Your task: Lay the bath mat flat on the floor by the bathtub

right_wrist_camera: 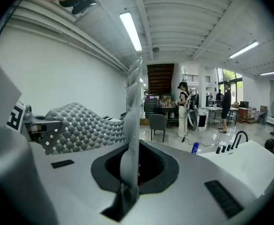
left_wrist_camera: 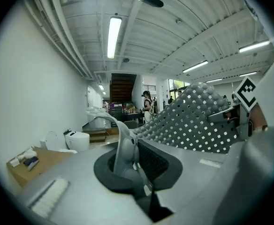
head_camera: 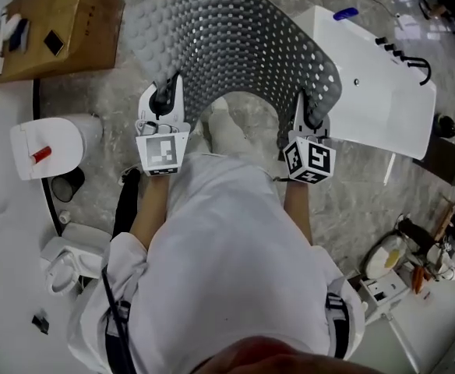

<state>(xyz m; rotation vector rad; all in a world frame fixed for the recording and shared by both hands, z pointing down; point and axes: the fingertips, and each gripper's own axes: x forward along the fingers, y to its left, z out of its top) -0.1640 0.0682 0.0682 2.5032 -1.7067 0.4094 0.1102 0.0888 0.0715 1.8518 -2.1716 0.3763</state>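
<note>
Now, L gripper [head_camera: 167, 98] & R gripper [head_camera: 303, 117] each clenched on near edge of bath mat [head_camera: 227, 37], arched beside bathtub [head_camera: 372, 100].

Marble floor [head_camera: 365, 202] (strip-lit ceiling [left_wrist_camera: 174, 29])

— How are the arms sitting?
— The left arm [head_camera: 151, 205] and right arm [head_camera: 298, 209] are reaching forward, side by side
— And the jaws?
— The left gripper [head_camera: 167, 90] and right gripper [head_camera: 302, 114] are each clamping the bath mat [head_camera: 235, 37]

Marbled floor [head_camera: 360, 193] carries a white bathtub [head_camera: 375, 88], cardboard box [head_camera: 56, 26], toilet [head_camera: 48, 148].
</note>
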